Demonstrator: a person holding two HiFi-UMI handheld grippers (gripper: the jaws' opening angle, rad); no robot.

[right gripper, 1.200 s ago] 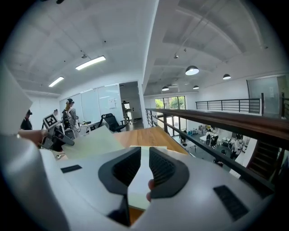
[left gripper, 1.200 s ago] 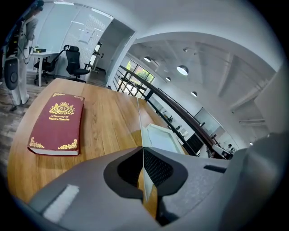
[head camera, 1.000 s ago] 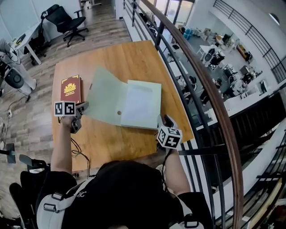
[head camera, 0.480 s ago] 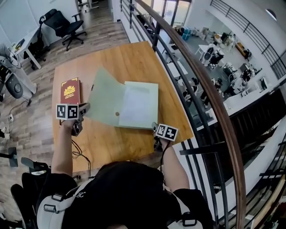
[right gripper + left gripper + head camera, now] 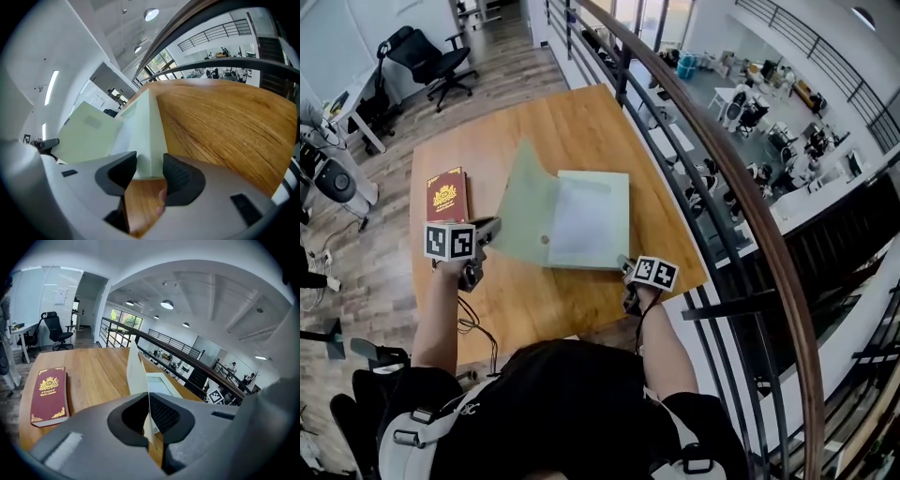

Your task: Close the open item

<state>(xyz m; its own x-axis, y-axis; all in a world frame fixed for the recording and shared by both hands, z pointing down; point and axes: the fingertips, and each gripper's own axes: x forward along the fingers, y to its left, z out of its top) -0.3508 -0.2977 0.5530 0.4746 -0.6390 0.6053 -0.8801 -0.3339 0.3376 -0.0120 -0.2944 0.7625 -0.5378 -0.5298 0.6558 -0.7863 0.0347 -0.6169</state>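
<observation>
Right gripper (image 5: 624,273) dropped, fingers released, just narrowing around the near corner of the folder (image 5: 592,217); left gripper (image 5: 491,228), clenched on the cover (image 5: 523,204), should swing it right.

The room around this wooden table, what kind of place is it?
Most likely an office, up on a balcony floor. A black swivel chair stands beyond the table, and the railing looks down on rows of desks with people at them.

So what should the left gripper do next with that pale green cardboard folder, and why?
Probably swing the raised pale green cover over and down onto the folder's base: the left gripper pinches its edge and it stands half open.
</observation>
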